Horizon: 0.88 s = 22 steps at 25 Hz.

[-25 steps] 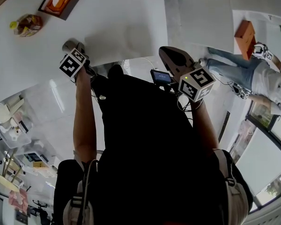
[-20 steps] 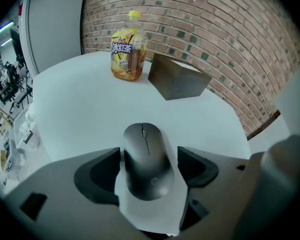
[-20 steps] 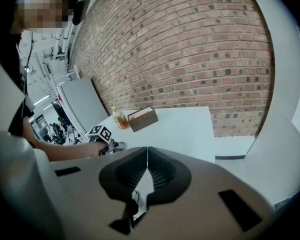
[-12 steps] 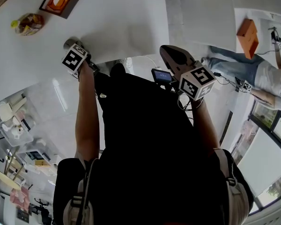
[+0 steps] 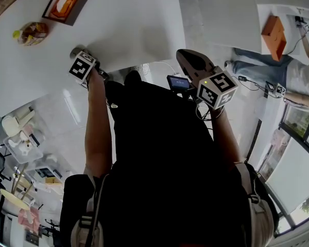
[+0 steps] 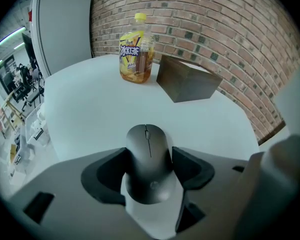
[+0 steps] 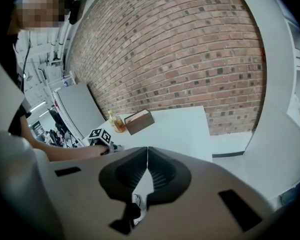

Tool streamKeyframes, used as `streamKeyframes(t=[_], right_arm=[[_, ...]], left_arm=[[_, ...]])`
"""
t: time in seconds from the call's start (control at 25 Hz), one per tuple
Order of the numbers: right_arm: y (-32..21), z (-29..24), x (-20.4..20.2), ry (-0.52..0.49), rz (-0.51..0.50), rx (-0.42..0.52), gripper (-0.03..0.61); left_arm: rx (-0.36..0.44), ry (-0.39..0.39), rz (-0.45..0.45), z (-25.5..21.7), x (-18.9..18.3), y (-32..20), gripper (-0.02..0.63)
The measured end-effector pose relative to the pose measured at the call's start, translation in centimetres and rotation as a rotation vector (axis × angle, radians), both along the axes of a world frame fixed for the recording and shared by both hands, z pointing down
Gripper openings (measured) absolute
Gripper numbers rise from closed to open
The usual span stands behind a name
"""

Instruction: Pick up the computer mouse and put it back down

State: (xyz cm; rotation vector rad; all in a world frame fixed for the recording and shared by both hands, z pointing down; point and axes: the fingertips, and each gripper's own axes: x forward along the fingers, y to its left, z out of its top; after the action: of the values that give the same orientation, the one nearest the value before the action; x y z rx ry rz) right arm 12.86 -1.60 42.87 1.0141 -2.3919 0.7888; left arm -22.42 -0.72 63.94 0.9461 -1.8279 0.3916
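With the mouse [image 6: 148, 166] on the worktop [image 6: 100, 104] between the jaws of the left gripper [image 6: 149, 151], which have just been closing onto its rounded flanks, an off-centre squeeze could squirt it forward, while the right gripper [image 7: 147, 159] waits, jaws together, empty.

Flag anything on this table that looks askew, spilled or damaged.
Nothing stands out. The computer mouse lies flat on the white table, the yellow-capped drink bottle stands upright, and the brown box sits level beside it. No spill or damage shows.
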Motion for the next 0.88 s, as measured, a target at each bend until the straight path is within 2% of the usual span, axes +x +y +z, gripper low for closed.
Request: streamKeyframes(t=[0.12,0.24,0.88], right_arm=[[0.2,0.2,0.4,0.002,0.011,-0.003,0.017],[0.1,0.1,0.6,-0.001,0.017,0.001,0.017],[0.0,-0.2,1.5,-0.018,0.046,0.006,0.017]], left_arm=[[0.008,-0.022,0.034,0.0,0.0,-0.3,0.301],[0.011,-0.011,0.057,-0.1,0.0,-0.7,0.299],[0.006,0.033,0.083,-0.3,0.0,-0.7,0.296]])
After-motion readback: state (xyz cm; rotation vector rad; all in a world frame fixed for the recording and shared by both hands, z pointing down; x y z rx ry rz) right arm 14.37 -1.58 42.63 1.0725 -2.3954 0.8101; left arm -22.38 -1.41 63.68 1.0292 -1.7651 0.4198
